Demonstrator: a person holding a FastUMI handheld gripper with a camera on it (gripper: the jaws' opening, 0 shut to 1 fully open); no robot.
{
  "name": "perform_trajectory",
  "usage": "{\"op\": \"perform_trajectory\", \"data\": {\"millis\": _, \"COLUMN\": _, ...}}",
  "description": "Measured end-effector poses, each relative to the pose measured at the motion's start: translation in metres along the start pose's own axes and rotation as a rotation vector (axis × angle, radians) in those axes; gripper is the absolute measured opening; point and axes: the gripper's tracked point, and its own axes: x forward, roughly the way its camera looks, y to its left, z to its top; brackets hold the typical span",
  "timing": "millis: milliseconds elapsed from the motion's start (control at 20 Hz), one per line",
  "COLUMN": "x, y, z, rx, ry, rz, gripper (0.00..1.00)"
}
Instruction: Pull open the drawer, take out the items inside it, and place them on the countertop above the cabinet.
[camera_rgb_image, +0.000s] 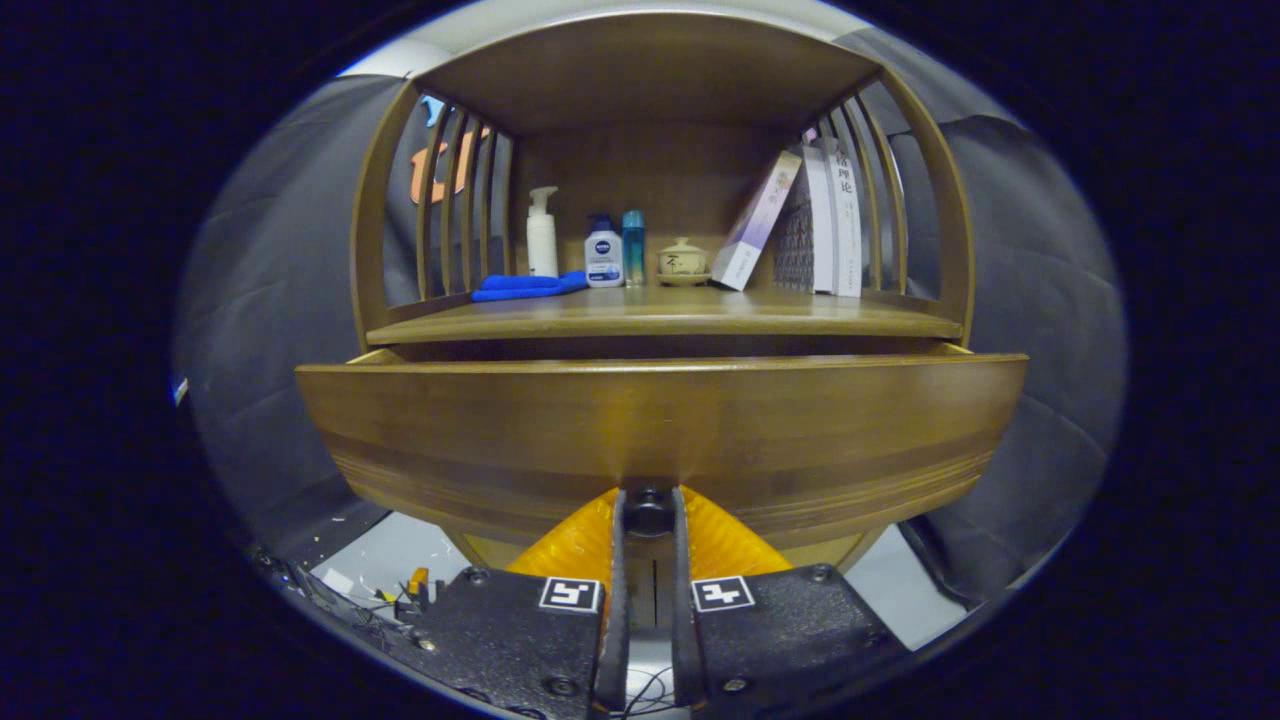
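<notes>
Gripper view shows the fingers (648, 520) clamped on the dark knob (649, 510) at the bottom edge of the drawer front (660, 430). The drawer looks partly out; I'd keep the pull straight and level so the knob doesn't slip. Its inside is hidden behind the front, so the contents can't be told. Beyond, the countertop (660, 318) carries a blue cloth (528, 287), pump bottle (541, 233), two smaller bottles, a lidded pot (683, 259) and leaning books (800, 220).

Three bottles (604, 247) are standing on the countertop (660, 318), beside one blue cloth (527, 287) and one small lidded pot (683, 260). Three books (825, 220) are leaning at its right end. One drawer (660, 440) is showing below, its one knob (649, 511) sitting between the gripper (649, 520) fingers.
</notes>
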Motion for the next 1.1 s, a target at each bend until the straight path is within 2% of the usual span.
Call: {"op": "perform_trajectory", "data": {"millis": 1100, "x": -0.098, "y": 0.001, "z": -0.050, "rx": -0.070, "ry": 0.072, "rz": 0.086, "gripper": 0.20}}
